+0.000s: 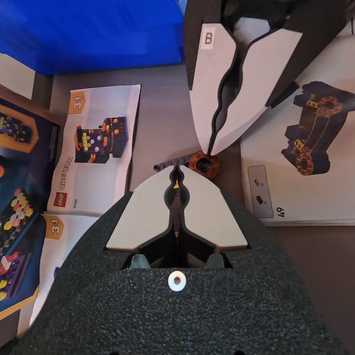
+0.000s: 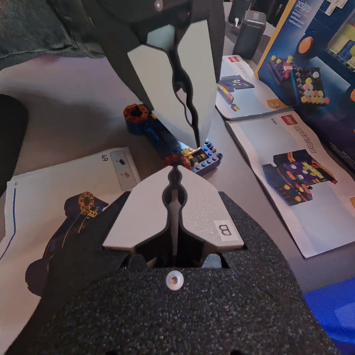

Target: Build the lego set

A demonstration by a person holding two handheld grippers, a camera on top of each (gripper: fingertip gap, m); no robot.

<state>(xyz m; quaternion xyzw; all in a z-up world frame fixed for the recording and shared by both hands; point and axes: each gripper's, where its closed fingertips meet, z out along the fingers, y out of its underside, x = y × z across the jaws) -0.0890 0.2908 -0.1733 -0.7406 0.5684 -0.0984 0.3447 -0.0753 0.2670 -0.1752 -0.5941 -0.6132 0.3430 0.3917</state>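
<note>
A small brick model of dark blue bricks (image 2: pixel 208 163) lies on the grey table, with an orange round piece (image 2: pixel 176 160) at its near end and another (image 2: pixel 135 113) at its far end. My right gripper (image 2: pixel 174 167) is shut, its tips against the rim of the near orange round piece (image 1: pixel 203 165). In the left wrist view it comes in from above (image 1: pixel 209 153). My left gripper (image 1: pixel 176 168) is shut, its tips down on the model's blue studded edge (image 1: pixel 172 162). In the right wrist view the left gripper (image 2: pixel 197 147) touches a yellow plate (image 2: pixel 190 151) on the model.
An open instruction booklet (image 1: pixel 307 182) lies to the right in the left wrist view. Closed booklets (image 1: pixel 96 146) and a toy box (image 1: pixel 19 172) are at the left, a blue bag (image 1: pixel 86 34) beyond. In the right wrist view a booklet (image 2: pixel 297 192) and the box (image 2: pixel 307 57) are at the right. The grippers are tip to tip, or close to it.
</note>
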